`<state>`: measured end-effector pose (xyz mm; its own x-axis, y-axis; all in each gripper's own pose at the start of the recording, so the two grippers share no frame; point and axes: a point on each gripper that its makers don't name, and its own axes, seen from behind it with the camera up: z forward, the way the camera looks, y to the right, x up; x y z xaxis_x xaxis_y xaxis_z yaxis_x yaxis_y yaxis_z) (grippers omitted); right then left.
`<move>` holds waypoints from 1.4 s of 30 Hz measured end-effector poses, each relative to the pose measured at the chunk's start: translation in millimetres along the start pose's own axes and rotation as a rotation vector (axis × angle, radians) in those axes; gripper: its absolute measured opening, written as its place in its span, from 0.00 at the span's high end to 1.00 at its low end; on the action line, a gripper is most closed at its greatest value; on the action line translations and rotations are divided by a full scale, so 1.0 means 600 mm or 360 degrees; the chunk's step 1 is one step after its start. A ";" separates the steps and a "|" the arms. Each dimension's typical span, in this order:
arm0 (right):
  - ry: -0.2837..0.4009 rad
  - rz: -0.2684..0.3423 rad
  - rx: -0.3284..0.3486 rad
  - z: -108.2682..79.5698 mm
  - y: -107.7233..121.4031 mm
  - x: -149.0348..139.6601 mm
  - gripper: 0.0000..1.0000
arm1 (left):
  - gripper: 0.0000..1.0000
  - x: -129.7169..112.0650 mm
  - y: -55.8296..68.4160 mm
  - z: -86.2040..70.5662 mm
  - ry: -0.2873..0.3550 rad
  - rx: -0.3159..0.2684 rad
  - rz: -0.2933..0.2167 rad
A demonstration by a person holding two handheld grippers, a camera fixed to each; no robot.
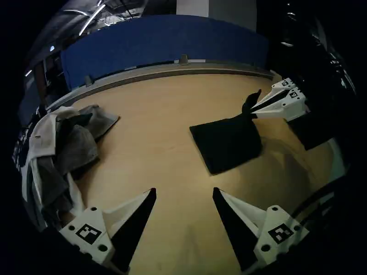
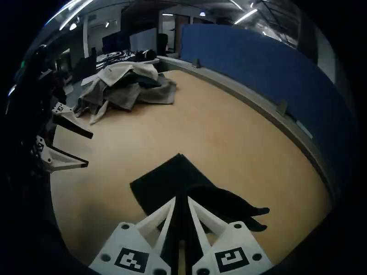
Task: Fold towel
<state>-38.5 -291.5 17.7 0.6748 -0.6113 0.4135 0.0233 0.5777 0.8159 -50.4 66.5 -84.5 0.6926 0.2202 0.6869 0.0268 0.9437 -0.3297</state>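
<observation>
The dark towel (image 1: pixel 227 143) lies folded flat on the wooden table (image 1: pixel 160 123), ahead of the left gripper (image 1: pixel 183 191) and a little to its right. One corner is drawn up into a small peak. In the left gripper view, the right gripper (image 1: pixel 259 106) has its two fingers pressed together on that raised corner at the far side of the towel.

In the right gripper view, the towel (image 2: pixel 167 181) sits directly in front of the right gripper (image 2: pixel 181 200). Its white fingers are nearly together with dark cloth between them, and a loose fold of the towel trails off to the right of the fingertips.

The left gripper (image 2: pixel 89 150) hangs over bare table with its fingers spread wide and nothing between them, well apart from the towel.

Off to the left gripper's left lies a heap of cloths (image 1: pixel 64 142) in grey and white, rumpled and unfolded. Beyond the table's far edge a blue partition (image 1: pixel 160 43) runs along its length.
</observation>
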 end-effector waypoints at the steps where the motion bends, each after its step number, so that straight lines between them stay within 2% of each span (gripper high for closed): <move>1: -0.0002 -0.0008 0.0014 0.007 -0.008 0.004 0.97 | 0.09 -0.001 -0.001 -0.002 0.0002 0.0001 -0.0007; 8: -0.0048 -0.0072 0.0118 0.056 -0.068 0.012 0.97 | 0.09 -0.014 -0.011 -0.013 0.0009 0.0016 -0.0052; 12: -0.0104 -0.0095 0.0178 0.088 -0.105 -0.008 0.97 | 0.09 -0.023 -0.015 -0.016 0.0008 0.0023 -0.0077; 18: -0.0184 -0.0059 0.0232 0.125 -0.143 -0.049 0.97 | 0.09 -0.029 -0.016 -0.016 0.0013 0.0022 -0.0106; 26: -0.0176 -0.0031 0.0237 0.124 -0.142 -0.048 0.97 | 0.09 -0.029 -0.019 -0.014 0.0015 0.0022 -0.0101; 29: -0.0160 -0.0026 0.0228 0.120 -0.139 -0.044 0.93 | 0.09 -0.026 -0.020 -0.012 0.0018 0.0020 -0.0103; 31: -0.0136 -0.0018 0.0215 0.116 -0.137 -0.039 0.84 | 0.09 -0.024 -0.020 -0.011 0.0019 0.0022 -0.0102; 34: -0.0097 -0.0003 0.0202 0.105 -0.133 -0.030 0.56 | 0.08 -0.022 -0.020 -0.010 0.0019 0.0026 -0.0099; 39: -0.0041 0.0024 0.0178 0.079 -0.118 -0.021 0.16 | 0.09 -0.020 -0.017 -0.009 0.0021 0.0026 -0.0100; 42: -0.0022 0.0042 0.0123 0.064 -0.097 -0.025 0.11 | 0.09 -0.020 -0.012 -0.010 0.0019 0.0026 -0.0099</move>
<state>-78.3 -337.1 -20.5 0.6642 -0.6042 0.4402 -0.0516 0.5504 0.8333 -54.4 55.4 -94.3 0.6987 0.1584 0.6977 0.0581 0.9594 -0.2760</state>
